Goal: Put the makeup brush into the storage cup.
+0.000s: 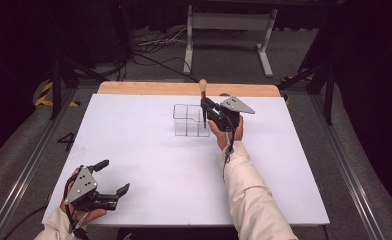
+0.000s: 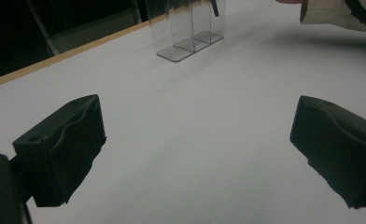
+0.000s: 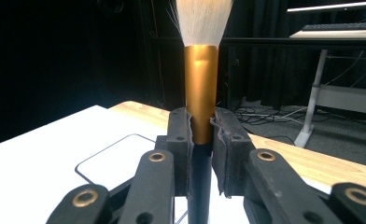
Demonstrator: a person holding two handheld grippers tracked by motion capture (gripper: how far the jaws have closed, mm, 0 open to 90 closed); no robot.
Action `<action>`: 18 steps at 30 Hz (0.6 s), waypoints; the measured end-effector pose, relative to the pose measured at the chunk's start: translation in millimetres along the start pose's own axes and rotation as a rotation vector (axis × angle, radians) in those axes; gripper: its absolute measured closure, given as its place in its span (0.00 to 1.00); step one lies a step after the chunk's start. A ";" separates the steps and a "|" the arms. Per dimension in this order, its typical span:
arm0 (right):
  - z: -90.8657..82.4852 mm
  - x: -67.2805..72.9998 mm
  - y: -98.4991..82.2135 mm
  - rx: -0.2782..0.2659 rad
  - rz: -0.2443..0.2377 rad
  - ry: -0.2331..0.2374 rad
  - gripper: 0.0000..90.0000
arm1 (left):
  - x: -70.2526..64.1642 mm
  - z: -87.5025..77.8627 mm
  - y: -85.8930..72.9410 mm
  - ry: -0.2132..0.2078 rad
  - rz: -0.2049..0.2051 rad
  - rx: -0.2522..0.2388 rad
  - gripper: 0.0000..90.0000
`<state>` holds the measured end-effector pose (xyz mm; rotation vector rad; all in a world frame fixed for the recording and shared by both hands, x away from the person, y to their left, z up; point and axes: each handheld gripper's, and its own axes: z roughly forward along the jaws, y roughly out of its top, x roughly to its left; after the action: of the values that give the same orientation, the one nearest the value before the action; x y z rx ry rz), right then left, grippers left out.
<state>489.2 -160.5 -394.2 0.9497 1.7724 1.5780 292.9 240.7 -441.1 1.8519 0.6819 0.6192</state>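
We can't see the white bristle tip of the gold-ferruled makeup brush (image 3: 200, 70), it's cropped up top, and the clear plastic divided organizer (image 2: 186, 28) is cropped too.

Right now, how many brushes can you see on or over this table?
1. The makeup brush stands upright, clamped in the right gripper above the clear organizer. The left gripper holds none; nothing looks hidden.
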 end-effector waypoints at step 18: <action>-23.5 1.1 14.4 -0.025 -0.068 -0.021 0.73 | -0.3 0.5 -0.4 0.009 0.011 0.006 0.04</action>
<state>471.6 -172.5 -376.7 0.8823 1.7479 1.5389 293.0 240.3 -441.7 1.8606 0.6812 0.6333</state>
